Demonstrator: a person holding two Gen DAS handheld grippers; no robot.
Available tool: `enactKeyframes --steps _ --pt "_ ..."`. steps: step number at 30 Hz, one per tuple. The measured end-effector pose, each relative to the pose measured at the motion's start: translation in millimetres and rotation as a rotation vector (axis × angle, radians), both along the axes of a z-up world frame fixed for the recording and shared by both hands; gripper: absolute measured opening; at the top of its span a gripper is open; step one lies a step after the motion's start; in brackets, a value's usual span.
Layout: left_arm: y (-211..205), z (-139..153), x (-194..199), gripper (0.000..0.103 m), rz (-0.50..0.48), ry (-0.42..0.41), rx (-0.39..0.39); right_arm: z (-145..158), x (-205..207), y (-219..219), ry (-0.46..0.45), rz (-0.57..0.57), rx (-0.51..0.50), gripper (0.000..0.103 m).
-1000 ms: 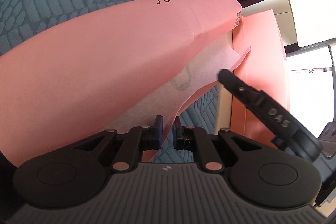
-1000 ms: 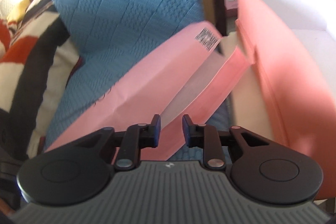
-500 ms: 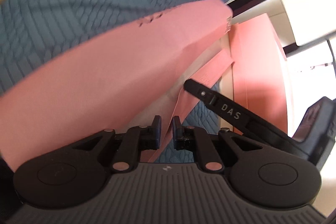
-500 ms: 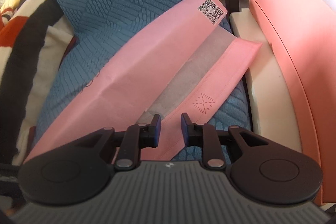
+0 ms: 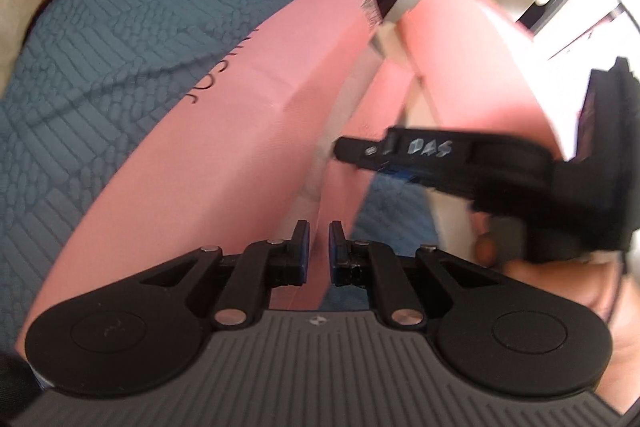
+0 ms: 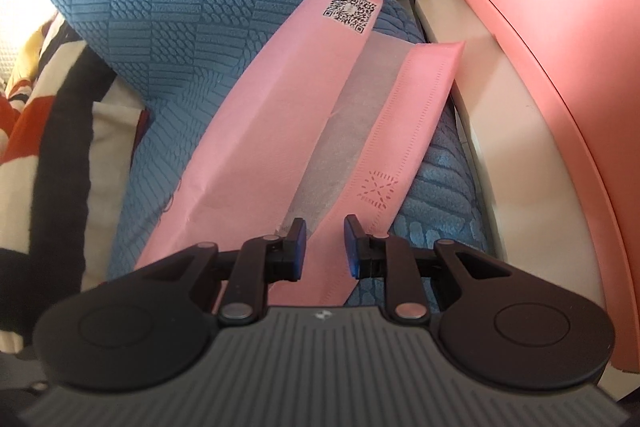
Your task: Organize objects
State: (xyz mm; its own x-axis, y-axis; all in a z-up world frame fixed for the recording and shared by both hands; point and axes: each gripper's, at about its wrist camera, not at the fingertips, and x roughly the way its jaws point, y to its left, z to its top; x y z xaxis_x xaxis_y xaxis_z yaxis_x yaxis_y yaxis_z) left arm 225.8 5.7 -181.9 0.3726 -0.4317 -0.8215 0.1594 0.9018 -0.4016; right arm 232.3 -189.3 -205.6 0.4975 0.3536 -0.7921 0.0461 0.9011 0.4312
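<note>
The left hand-held gripper (image 5: 319, 247) pinches the bag's (image 5: 248, 115) flap edge. The right hand-held gripper (image 6: 325, 245) hangs open straddling that flap; closing off-centre could crumple the thin fabric or tug it free.

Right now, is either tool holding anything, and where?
The left tool pinches the pink bag at its near flap edge. The right tool is open around the flap, gripping nothing.
</note>
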Motion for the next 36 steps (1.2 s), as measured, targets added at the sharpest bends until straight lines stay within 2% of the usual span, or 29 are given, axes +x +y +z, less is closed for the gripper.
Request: enactKeyframes --steps 3,8,11,13,19,23,25,27,33,36 --pt "4 1 -1 0.011 0.027 -0.014 0.022 0 -1 1 -0.004 0.002 -0.001 0.022" --pt "21 24 -7 0.011 0.077 -0.084 -0.069 0 -1 2 -0.010 0.004 -0.005 0.022" --pt "22 34 -10 0.011 0.050 -0.112 -0.156 -1 -2 0 -0.009 -0.003 0.001 0.022" --pt "15 33 -10 0.011 0.014 -0.103 -0.170 -1 -2 0 -0.006 -0.007 0.005 0.022" --pt "-7 5 -3 0.011 -0.037 -0.018 -0.040 -2 -1 -4 0.003 -0.024 0.035 0.023" --pt "-15 -12 1 0.011 -0.049 0.020 0.028 -3 -1 -9 0.020 -0.057 0.090 0.029" --pt "-14 -12 3 0.011 -0.053 0.019 0.034 -1 -2 -13 0.036 -0.078 0.128 0.042" --pt "-14 -13 4 0.011 -0.052 0.021 0.034 3 -5 -16 0.026 -0.100 0.136 0.049" --pt "-13 -15 6 0.011 -0.043 0.032 0.026 5 -7 -29 0.021 -0.185 0.102 0.052" --pt "-11 -14 6 0.011 -0.029 0.043 0.013 -2 -5 -29 0.045 -0.182 0.148 0.051"
